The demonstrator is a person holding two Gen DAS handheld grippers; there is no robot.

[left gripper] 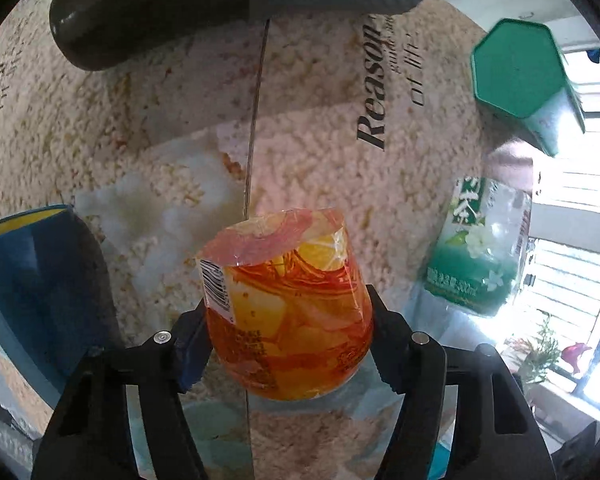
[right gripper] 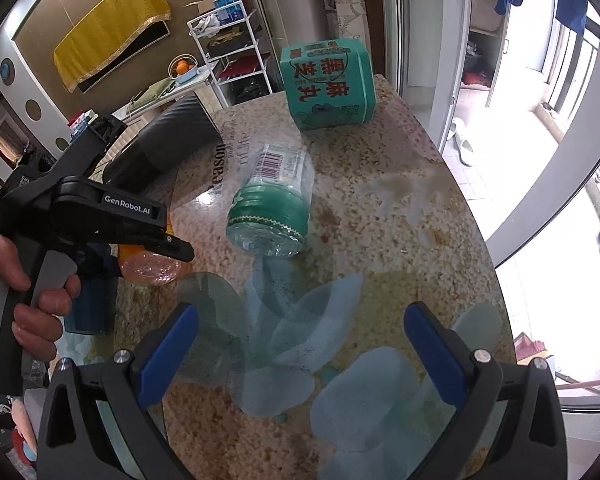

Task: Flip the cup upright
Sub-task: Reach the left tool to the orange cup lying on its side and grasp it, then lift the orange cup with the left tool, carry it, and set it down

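Note:
The cup [left gripper: 288,312] is clear plastic with an orange fruit print and a barcode. In the left wrist view it sits between my left gripper's jaws, its flat base tilted up and away. My left gripper [left gripper: 290,340] is shut on its sides, above the table. In the right wrist view the cup [right gripper: 150,266] shows as an orange shape under the left gripper [right gripper: 172,246], partly hidden by it. My right gripper [right gripper: 300,356] is open and empty, low over the table's near part, well apart from the cup.
A clear bottle with a green label [right gripper: 272,208] lies on its side mid-table. A green tin [right gripper: 328,84] stands at the back. A dark cylinder [right gripper: 168,140] lies at the back left. A blue cup [left gripper: 32,280] is left of the held cup. The table edge [right gripper: 484,248] curves on the right.

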